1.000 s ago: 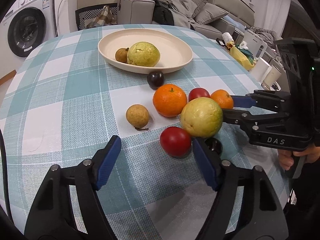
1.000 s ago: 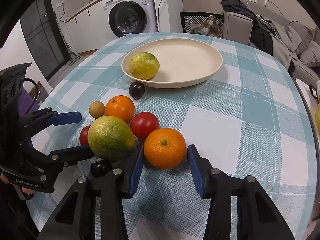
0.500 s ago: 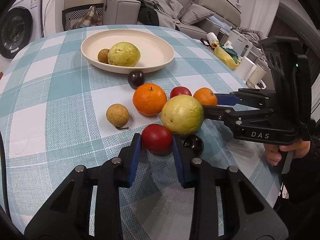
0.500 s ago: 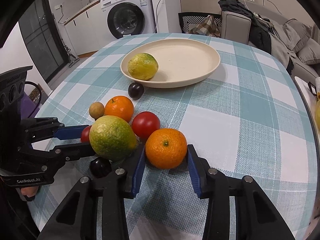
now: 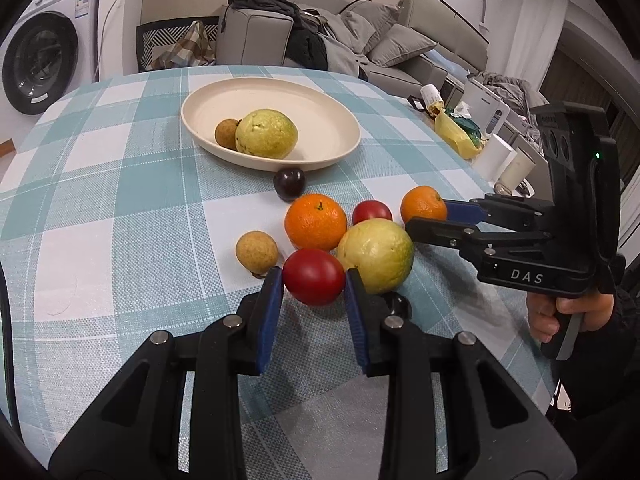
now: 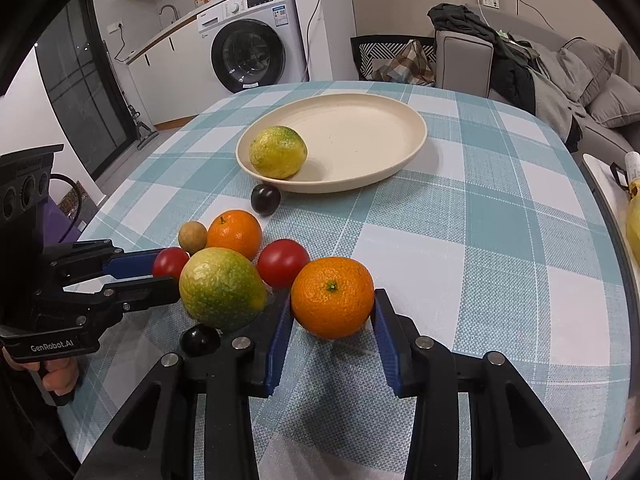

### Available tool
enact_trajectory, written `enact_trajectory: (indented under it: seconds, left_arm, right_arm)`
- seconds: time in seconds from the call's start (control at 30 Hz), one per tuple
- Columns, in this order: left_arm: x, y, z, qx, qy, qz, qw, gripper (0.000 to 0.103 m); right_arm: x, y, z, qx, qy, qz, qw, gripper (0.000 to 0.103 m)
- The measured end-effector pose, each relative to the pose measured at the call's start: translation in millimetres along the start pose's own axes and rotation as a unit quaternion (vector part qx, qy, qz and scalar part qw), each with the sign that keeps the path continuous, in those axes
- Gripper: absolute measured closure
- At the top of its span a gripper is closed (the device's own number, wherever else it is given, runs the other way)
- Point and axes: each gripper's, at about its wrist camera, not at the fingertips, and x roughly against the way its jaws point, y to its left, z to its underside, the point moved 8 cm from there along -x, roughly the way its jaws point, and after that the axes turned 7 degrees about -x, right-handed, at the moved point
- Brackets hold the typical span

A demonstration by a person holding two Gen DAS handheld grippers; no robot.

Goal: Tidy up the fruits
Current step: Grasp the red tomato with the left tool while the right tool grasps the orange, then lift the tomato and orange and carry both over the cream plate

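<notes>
Fruits sit clustered at the near edge of the table [image 5: 120, 208], and both grippers have one! The left gripper [image 5: 313, 280] has its fingers clamped on the red tomato [image 5: 314, 276]; the right gripper [image 6: 332, 312] hugs an orange [image 6: 332, 296]. Best play now: lift straight up, clear of the green guava [image 5: 376, 254] touching alongside, then carry far to the cream plate [image 5: 320, 104] and set down gently so nothing rolls.

Home: sofa [image 5: 400, 46], washing machine [image 6: 248, 40].
</notes>
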Motion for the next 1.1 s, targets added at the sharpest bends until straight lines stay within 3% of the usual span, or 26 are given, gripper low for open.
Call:
enact_trajectory:
  seconds: [0.47,1.1]
  left_arm:
    - [7,18,-25,0.007,-0.021,-0.028,0.9994,0.075]
    - [-11,35,-61,0.006,-0.029,-0.045,0.9985,0.075]
  right_arm:
    - [9,4,-16,-0.002,-0.028,-0.010,1.000,0.063]
    - [2,7,-47,-0.005,-0.042,-0.013,0.999,0.063]
